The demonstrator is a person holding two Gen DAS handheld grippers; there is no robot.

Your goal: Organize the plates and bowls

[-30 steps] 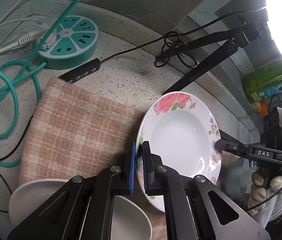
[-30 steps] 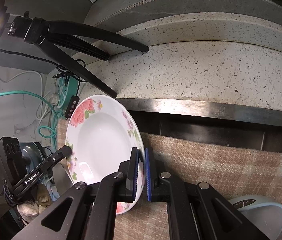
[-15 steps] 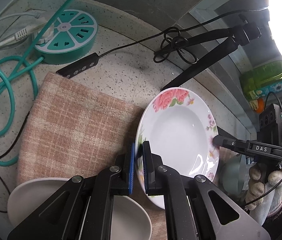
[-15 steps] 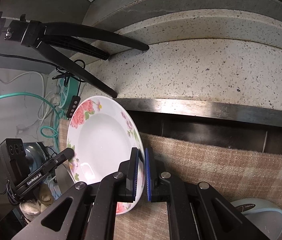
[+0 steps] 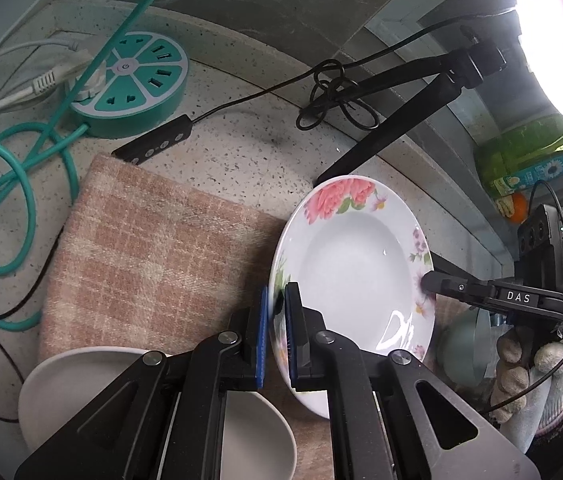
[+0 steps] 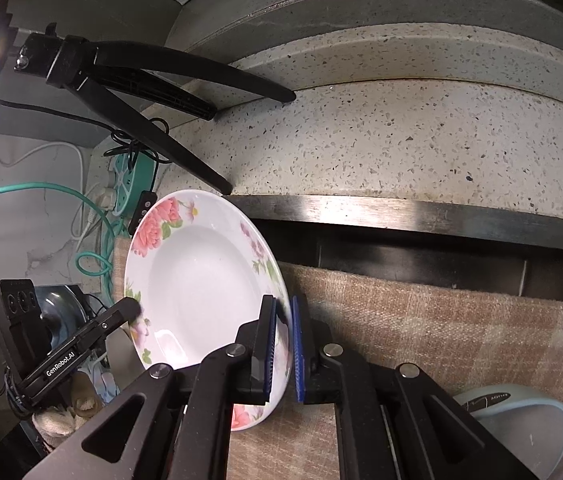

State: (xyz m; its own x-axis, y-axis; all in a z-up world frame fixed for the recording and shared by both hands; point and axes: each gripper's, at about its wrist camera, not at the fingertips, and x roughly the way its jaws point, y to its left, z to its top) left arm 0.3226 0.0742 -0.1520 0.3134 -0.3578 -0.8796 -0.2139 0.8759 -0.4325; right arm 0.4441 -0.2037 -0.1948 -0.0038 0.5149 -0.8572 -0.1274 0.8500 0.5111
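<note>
Both grippers are clamping the plate [image 5: 355, 264] by opposite rims: the left gripper [image 5: 274, 334] is pinching one edge, the right gripper [image 6: 282, 346] the other. The plate is hanging tilted between them over the cloth [image 5: 153, 248]; a bowl [image 5: 81, 380] is sitting beside the left gripper.

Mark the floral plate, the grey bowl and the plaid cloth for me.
floral plate [image 5: 355, 264], left wrist view, on its plain white well.
grey bowl [image 5: 81, 376], left wrist view, on its rim beside the gripper.
plaid cloth [image 5: 153, 248], left wrist view, on its bare middle.
</note>
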